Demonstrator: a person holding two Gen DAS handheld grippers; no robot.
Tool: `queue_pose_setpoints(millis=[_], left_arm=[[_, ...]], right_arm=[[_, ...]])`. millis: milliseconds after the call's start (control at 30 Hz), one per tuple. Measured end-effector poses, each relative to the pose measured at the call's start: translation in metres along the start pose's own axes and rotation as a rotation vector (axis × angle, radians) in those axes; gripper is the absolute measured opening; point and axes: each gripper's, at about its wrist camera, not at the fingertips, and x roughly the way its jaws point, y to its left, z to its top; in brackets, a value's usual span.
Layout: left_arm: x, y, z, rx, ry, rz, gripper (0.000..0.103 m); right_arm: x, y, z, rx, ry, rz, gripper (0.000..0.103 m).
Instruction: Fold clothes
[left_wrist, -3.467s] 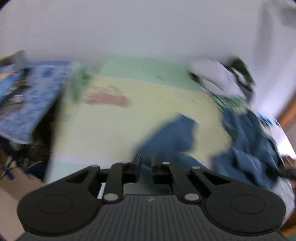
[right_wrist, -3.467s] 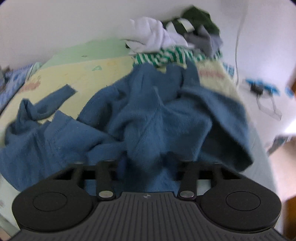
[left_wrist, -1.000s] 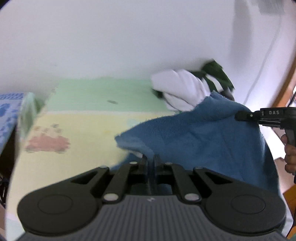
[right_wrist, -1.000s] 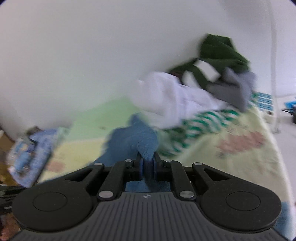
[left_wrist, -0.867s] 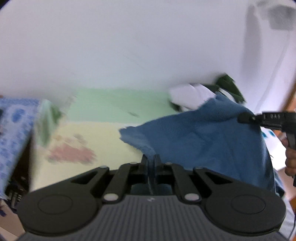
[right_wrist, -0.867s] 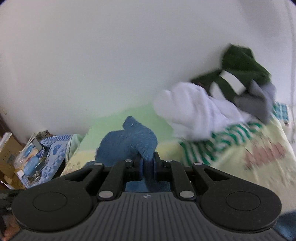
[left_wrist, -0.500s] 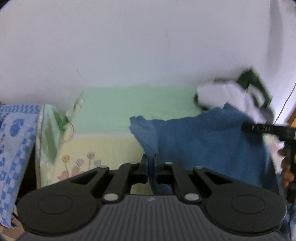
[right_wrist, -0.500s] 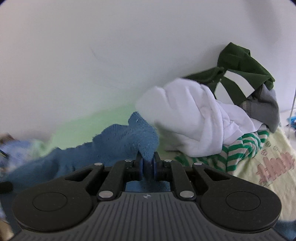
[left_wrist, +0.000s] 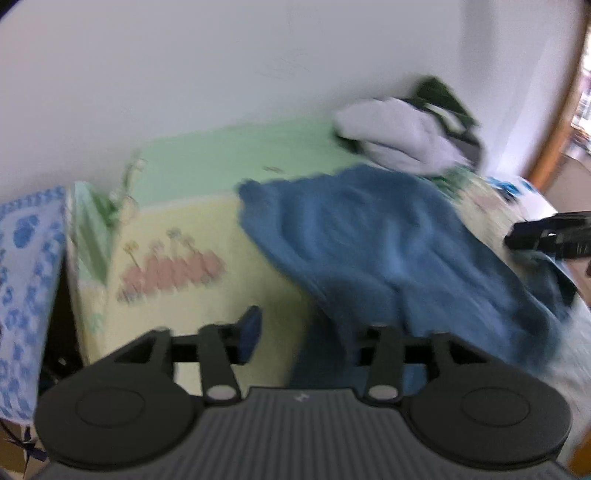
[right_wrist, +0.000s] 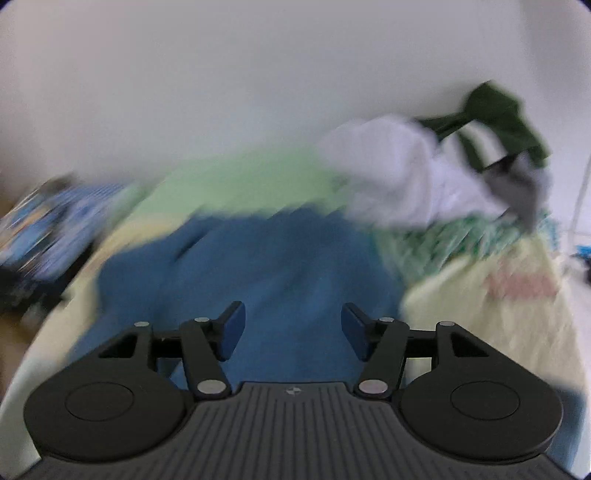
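White wall rises behind the bed on which I work. My left gripper and right gripper are both opening, and their pads press on nothing. The blue garment lies spread just ahead of my jaws, flat enough for folding, I think. Beyond it waits the clothes pile. A second ago both jaws pinched its upper corners and held it in the air.
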Motion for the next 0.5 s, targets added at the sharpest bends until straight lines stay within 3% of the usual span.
queue_pose_setpoints(millis=[67,200,367,433,467,500], left_arm=[[-0.007,-0.018,-0.019,0.048,0.008,-0.044,0.069],[0.002,-0.059,-0.047,0.153,0.05,-0.116,0.073],[0.028,-0.088,-0.057,0.225,0.056,-0.064,0.073],[0.041,-0.093,-0.057,0.225,0.063,-0.029,0.053],[0.045,-0.094,-0.056,0.22,0.071,-0.017,0.033],[0.048,-0.095,-0.055,0.213,0.074,-0.004,0.026]], right_arm=[[-0.015,0.023,-0.028,-0.073,0.041,0.031,0.061],[-0.015,0.064,-0.075,-0.295,0.116,-0.035,0.063],[0.002,0.071,-0.098,-0.366,0.145,-0.1,0.063],[0.007,0.067,-0.1,-0.379,0.134,-0.144,0.061],[0.008,0.064,-0.099,-0.371,0.131,-0.151,0.059],[0.006,0.06,-0.098,-0.344,0.129,-0.139,0.043]])
